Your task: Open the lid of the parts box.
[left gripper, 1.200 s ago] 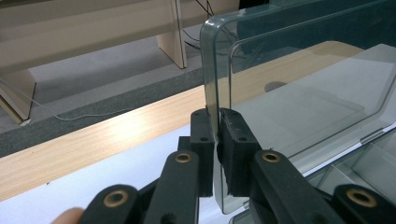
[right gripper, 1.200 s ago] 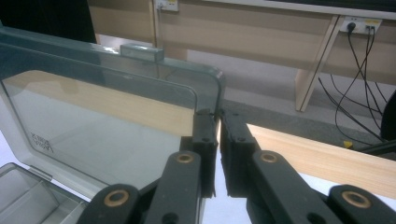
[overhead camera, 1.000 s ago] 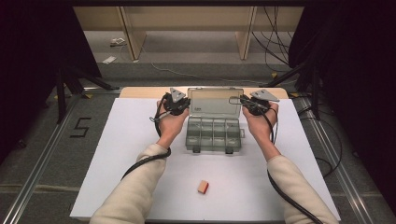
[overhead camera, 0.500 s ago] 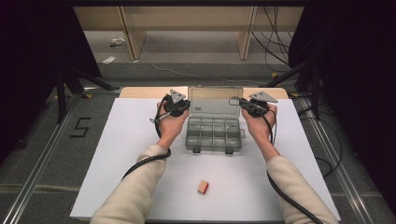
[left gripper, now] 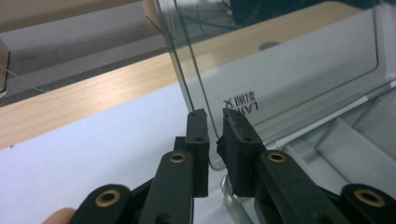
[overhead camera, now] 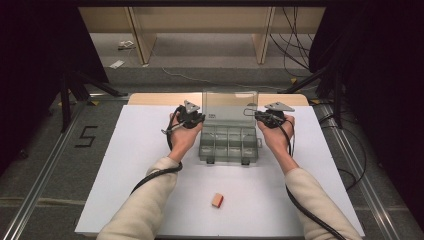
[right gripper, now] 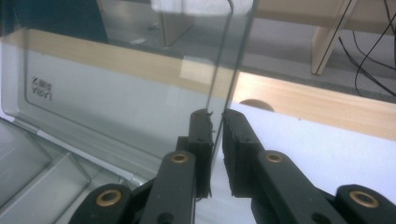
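A clear plastic compartment box [overhead camera: 229, 146] sits mid-table with its lid [overhead camera: 229, 104] standing up at the back. My left gripper [overhead camera: 201, 119] is at the lid's left edge and my right gripper [overhead camera: 256, 116] at its right edge. In the left gripper view the lid [left gripper: 289, 79] has its edge between my left gripper's [left gripper: 215, 116] jaws, with a gap showing at the pads. My right gripper [right gripper: 215, 114] likewise straddles the lid's [right gripper: 116, 93] edge, with daylight beside one pad. Both pairs of jaws have just been opening. A small orange block [overhead camera: 217, 200] lies near the front.
A white sheet [overhead camera: 125, 165] covers the table, and a wooden strip [overhead camera: 160, 99] shows at its far edge. Cables trail from both grippers over the forearms. Beyond the table stand wooden legs [overhead camera: 137, 35] and loose cables on the floor.
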A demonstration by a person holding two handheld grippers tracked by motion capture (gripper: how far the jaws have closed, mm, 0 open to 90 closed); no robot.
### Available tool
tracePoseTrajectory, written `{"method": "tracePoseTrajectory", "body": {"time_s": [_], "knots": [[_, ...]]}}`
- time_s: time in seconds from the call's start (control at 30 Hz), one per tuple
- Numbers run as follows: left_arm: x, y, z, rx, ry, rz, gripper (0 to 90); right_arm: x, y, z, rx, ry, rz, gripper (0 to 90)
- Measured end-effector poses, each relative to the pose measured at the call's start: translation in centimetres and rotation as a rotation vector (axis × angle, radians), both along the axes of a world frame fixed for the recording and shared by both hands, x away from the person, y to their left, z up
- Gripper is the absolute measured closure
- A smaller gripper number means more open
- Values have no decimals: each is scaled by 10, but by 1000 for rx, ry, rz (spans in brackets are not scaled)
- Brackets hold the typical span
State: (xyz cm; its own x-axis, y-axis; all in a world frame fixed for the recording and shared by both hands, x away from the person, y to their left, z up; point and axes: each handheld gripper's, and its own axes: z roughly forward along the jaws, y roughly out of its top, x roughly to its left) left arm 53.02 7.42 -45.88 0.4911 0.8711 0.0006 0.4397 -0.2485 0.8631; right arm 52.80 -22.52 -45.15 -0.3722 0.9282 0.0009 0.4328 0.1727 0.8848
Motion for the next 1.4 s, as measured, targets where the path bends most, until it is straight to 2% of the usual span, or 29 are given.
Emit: {"method": "tracePoseTrajectory", "body": {"time_s": [0.1, 0.23, 0.3, 0.43, 0.57, 0.67, 0.73, 0.77, 0.83, 0.93, 1.0, 1.07, 1.13, 1.27, 1.4], "knots": [[-4, 3, -3, -2, 14, -11, 782, -1, 1, -2, -2, 17, 12, 780], [-15, 9, -4, -27, 24, -50, 722, -6, 1, -4, -5, 39, 50, 669], [-22, 12, -3, -49, 40, -78, 654, -9, 1, -5, -6, 48, 81, 599], [-34, 20, 2, -53, 45, -117, 494, -18, 2, -3, -14, 40, 157, 441], [-48, 24, 7, -4, 33, -141, 295, -30, 3, -3, -30, 24, 215, 313], [-58, 29, 9, -14, 40, -157, 166, -40, 2, -2, -19, 27, 255, 283], [-65, 32, 9, -25, 46, -167, 122, -47, 1, -3, -18, 37, 285, 280], [-69, 33, 9, -28, 51, -170, 64, -51, 1, -4, -21, 39, 301, 274], [-76, 37, 7, -24, 59, -189, 0, -59, 1, -5, -21, 48, 331, 265], [-88, 41, 6, -23, 52, -187, 0, -70, 0, -5, -18, 51, 369, 256], [-95, 44, 4, -40, 55, -193, 0, -78, 0, -5, -17, 41, 388, 255], [-102, 46, 4, -26, 38, -194, 0, -85, 1, -5, -26, 16, 397, 253], [-109, 48, 3, -27, 34, -193, 0, -93, 2, -5, -15, 15, 415, 248], [-121, 52, 1, -4, 19, -209, 0, -108, 4, -6, -24, 18, 454, 248], [-130, 58, -3, 20, 24, -223, 0, -119, 6, -8, -41, 22, 478, 248]]}}
